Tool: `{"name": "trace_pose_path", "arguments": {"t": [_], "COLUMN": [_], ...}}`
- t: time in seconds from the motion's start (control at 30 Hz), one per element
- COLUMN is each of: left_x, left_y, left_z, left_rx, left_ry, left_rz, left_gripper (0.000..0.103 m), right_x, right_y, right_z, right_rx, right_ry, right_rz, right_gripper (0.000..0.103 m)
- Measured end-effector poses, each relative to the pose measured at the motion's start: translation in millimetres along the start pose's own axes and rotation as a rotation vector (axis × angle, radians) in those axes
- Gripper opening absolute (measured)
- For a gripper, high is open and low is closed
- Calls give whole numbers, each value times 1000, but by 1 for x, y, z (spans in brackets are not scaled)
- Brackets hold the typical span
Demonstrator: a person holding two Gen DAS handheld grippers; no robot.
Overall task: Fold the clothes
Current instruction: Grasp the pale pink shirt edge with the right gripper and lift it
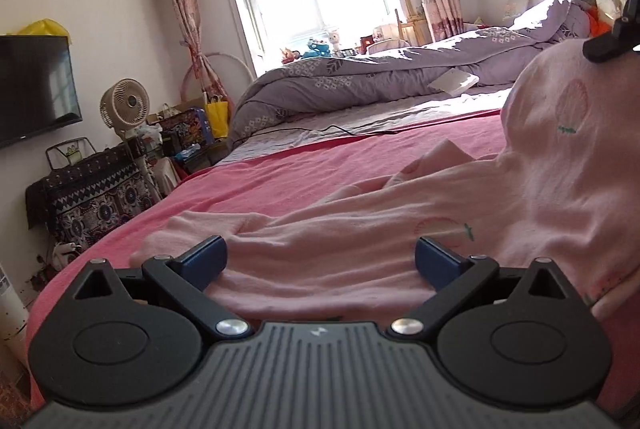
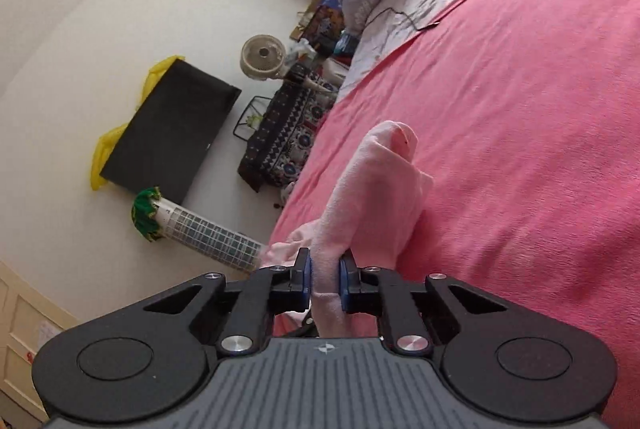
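Pale pink garment (image 1: 400,229) lies on the pink bedspread (image 1: 280,181), long axis running 8 to 2 o'clock. Left gripper (image 1: 321,261) fingers spread wide over it; right gripper (image 2: 324,279) fingers pinch a bunched fold.

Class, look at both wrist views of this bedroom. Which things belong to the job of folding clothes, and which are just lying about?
Belongs to the job:
- pink garment
- right gripper, jaws shut on the garment
- left gripper, jaws open over the garment
- pink bedsheet, the work surface

Just lying about:
- purple duvet
- black cable
- fan
- television
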State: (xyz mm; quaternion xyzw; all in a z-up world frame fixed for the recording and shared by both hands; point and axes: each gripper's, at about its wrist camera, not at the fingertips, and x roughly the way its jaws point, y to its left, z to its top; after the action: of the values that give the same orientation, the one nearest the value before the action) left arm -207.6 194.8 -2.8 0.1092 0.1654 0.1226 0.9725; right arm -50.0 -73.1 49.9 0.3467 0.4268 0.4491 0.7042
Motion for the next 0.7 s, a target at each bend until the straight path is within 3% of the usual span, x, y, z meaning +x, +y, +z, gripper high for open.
{"name": "trace_pose_path", "arguments": {"t": [0.07, 0.2, 0.4, 0.53, 0.67, 0.7], "left_x": [-6, -23, -46, -54, -68, -72], "left_y": [21, 58, 93, 110, 123, 127], "left_z": [-4, -17, -33, -39, -33, -30], "left_rx": [-48, -164, -242, -276, -321, -338], "left_ry": [-7, -15, -35, -59, -123, -143], "left_rz": [53, 107, 173, 211, 247, 244], "left_gripper": [102, 102, 102, 102, 102, 102], "right_x": [28, 123, 249, 273, 288, 287], "right_y": [21, 49, 51, 61, 69, 71], "right_z": [11, 31, 17, 6, -6, -8], "right_rx": [-26, -82, -31, -92, -245, -259], "right_ry": [38, 131, 276, 276, 287, 289], "right_rz": [34, 62, 28, 33, -15, 21], "right_gripper": [15, 15, 15, 16, 25, 30]}}
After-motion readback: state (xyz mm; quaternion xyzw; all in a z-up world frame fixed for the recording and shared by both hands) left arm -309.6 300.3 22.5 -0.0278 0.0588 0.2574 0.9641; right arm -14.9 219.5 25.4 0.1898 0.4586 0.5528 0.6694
